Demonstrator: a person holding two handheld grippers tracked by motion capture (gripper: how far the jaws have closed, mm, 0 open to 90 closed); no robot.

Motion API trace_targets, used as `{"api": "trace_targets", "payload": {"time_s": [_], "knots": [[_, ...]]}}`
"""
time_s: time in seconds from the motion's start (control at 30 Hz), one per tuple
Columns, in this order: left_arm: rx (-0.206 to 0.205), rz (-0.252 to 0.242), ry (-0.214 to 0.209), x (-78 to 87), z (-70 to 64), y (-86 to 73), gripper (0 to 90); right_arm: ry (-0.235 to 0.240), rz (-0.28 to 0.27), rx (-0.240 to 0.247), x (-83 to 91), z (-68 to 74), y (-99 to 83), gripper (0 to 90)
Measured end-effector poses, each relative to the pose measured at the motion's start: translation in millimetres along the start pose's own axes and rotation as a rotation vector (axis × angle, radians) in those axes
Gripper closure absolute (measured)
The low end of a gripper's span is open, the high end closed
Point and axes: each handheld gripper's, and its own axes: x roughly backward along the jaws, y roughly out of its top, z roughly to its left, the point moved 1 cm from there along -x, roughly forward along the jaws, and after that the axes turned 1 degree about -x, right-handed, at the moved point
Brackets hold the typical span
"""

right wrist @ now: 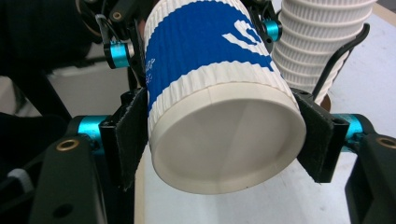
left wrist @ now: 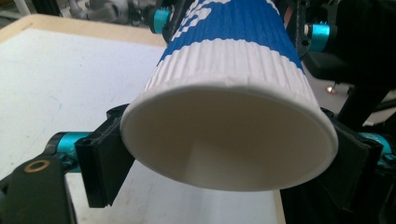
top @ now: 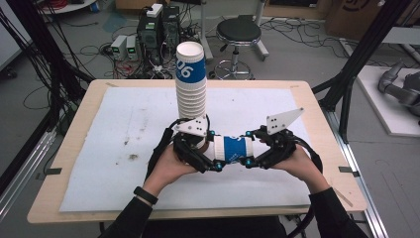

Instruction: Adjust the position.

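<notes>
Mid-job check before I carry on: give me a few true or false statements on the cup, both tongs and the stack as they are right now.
1. The loose cup lies sideways between the left tongs and the right tongs. True.
2. The left tongs grip the cup at its closed base. False: they clamp the open rim end; the right tongs hold the base end.
3. The cup stack stands upright on the white mat, behind the hands. True.
4. The held cup is plain white. False: it carries a blue band.
5. The right tongs are open and clear of the cup. False: their pads press both sides of it.
</notes>
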Motion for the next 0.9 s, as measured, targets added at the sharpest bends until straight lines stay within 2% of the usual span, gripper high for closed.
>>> {"api": "trace_targets", "payload": {"time_s": [0.1, 0.2, 0.33, 0.43, 0.5, 0.57, 0.67, 0.77, 0.9], "knots": [[0.046, -0.062, -0.023, 0.9, 2.7, -1.1, 11.9, 0.019, -0.050, -0.013, 3.7, -1.5, -1.2, 28.6], [0.067, -0.122, -0.028, 1.0, 2.7, -2.4, 9.1, 0.020, -0.075, -0.016, 5.2, -1.8, -1.2, 28.9], [0.112, -0.162, -0.041, 1.2, 7.1, -7.4, 8.5, 0.021, -0.108, -0.022, 7.3, -2.8, -2.4, 29.0], [0.137, -0.198, -0.069, 2.6, 9.4, -9.6, 8.6, 0.031, -0.137, -0.025, 10.6, -3.4, -2.5, 29.0], [0.138, -0.221, -0.086, 3.3, 9.4, -9.2, 9.1, 0.033, -0.150, -0.023, 11.5, -3.3, -2.3, 29.0], [0.126, -0.237, -0.091, 4.9, 8.7, -8.5, 13.5, 0.037, -0.148, -0.023, 10.6, -2.9, -2.3, 29.0], [0.117, -0.240, -0.088, 7.5, 8.4, -8.1, 16.1, 0.043, -0.143, -0.019, 8.5, -2.6, -2.8, 29.1], [0.109, -0.223, -0.085, 8.5, 7.9, -7.3, 17.3, 0.046, -0.134, -0.024, 7.2, -2.6, -3.0, 29.0], [0.085, -0.175, -0.075, 10.0, 6.8, -4.2, 17.9, 0.050, -0.104, -0.030, 5.2, -2.9, -3.6, 27.8]]}}
